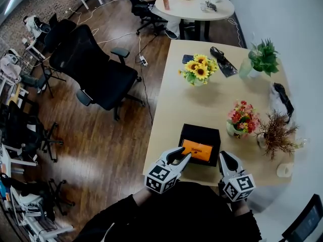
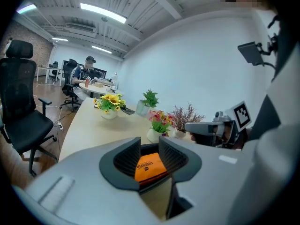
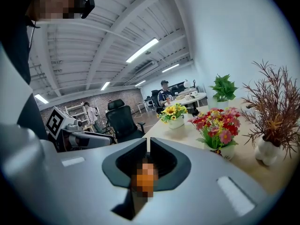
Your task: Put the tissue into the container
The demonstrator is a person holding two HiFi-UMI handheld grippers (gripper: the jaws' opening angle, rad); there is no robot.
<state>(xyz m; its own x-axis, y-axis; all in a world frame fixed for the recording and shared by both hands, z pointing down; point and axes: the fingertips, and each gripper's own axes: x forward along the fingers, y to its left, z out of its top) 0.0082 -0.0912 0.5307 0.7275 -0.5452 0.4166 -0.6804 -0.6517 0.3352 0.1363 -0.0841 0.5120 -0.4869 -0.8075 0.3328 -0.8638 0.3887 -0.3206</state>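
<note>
An orange tissue pack (image 1: pixel 198 149) lies tilted over the open black container (image 1: pixel 187 133) at the near edge of the beige table (image 1: pixel 171 110). My left gripper (image 1: pixel 185 154) reaches in from the left, and its tips meet the pack's near corner. In the left gripper view the orange pack (image 2: pixel 149 167) fills the narrow gap between the jaws of the left gripper (image 2: pixel 149 149), which is shut on it. My right gripper (image 1: pixel 223 158) hovers just right of the container, its jaws (image 3: pixel 147 149) shut with only a slit between them and nothing held.
On the table stand a sunflower vase (image 1: pixel 199 69), a pot of red and pink flowers (image 1: pixel 241 119), a dried plant (image 1: pixel 275 132) and a green plant (image 1: pixel 262 57). A black office chair (image 1: pixel 96 69) stands left of the table. A person sits at a round table (image 1: pixel 194 4) behind.
</note>
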